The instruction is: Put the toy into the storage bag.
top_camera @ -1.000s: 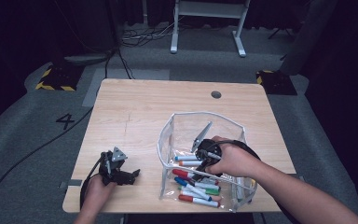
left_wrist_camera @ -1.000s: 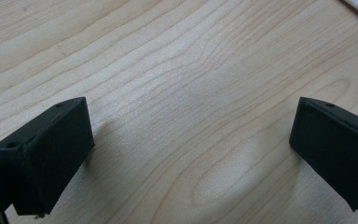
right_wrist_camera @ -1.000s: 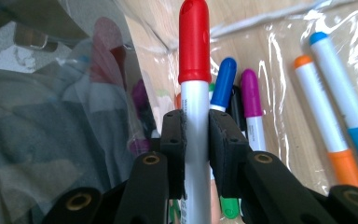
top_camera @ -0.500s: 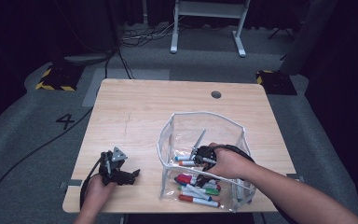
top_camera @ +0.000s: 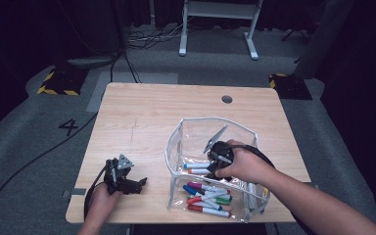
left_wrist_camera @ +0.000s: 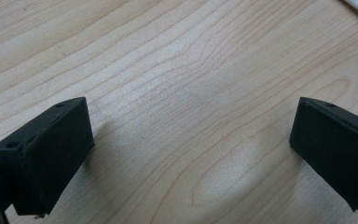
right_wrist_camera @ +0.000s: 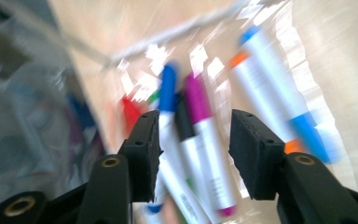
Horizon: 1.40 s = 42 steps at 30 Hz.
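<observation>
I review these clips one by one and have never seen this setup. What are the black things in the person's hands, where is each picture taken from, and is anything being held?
A person holds a handheld two-jaw claw in each hand. The high view looks down on the wooden table; each other picture comes from a camera riding on one claw.

The left claw rests near the table's edge, jaws wide apart over bare wood.

The right claw reaches into a clear plastic pouch of coloured markers. Its jaws have just been opening; a blue-capped marker and a purple-capped marker lie between them, but nothing is gripped.
</observation>
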### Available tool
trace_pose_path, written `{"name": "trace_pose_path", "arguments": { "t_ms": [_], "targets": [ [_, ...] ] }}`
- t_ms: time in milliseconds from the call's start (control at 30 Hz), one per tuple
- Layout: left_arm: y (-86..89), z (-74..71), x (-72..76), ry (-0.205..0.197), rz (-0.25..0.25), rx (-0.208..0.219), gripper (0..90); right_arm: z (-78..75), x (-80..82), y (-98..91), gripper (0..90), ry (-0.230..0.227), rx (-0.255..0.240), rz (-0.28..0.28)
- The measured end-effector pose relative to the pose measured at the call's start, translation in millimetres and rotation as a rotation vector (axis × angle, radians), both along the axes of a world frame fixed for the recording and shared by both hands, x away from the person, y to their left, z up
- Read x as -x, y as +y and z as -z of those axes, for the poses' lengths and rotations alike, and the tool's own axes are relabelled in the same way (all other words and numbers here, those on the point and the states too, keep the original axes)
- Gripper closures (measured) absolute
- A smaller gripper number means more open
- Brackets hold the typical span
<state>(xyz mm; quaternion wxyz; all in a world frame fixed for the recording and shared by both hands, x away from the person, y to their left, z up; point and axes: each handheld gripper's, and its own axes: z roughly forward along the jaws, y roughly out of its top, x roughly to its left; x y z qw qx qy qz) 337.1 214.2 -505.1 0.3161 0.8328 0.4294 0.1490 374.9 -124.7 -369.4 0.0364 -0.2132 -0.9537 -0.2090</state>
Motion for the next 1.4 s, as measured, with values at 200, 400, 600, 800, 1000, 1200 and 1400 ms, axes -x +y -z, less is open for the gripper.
{"name": "trace_pose_path", "arguments": {
  "t_ms": [200,400,600,800,1000,1200,1400],
  "targets": [
    [-0.2,0.1,0.2,0.002,-0.003,0.003,0.0,-35.6,-0.5,-14.5,53.3,-0.092,-0.101,0.060],
    [-0.2,0.1,0.2,0.002,-0.002,0.003,0.0,-65.1,3.9,-37.0,53.7,-0.156,-0.200,0.119],
    [-0.2,0.1,0.1,0.002,-0.002,0.003,0.0,-85.1,10.4,-68.1,54.2,-0.195,-0.257,0.174],
    [-0.2,0.1,0.2,0.002,-0.002,0.003,0.0,-96.3,19.7,-103.7,54.6,-0.215,-0.300,0.230],
    [-0.2,0.1,0.2,0.002,-0.003,0.003,0.0,-102.7,26.7,-145.1,54.2,-0.242,-0.343,0.309],
    [-0.3,0.2,0.1,0.001,-0.003,0.004,0.0,-96.9,30.1,-183.0,52.7,-0.266,-0.334,0.398],
    [-0.2,0.1,0.1,0.001,-0.002,0.002,0.0,-63.6,28.1,-204.1,50.5,-0.267,-0.270,0.472]
  ]
}}
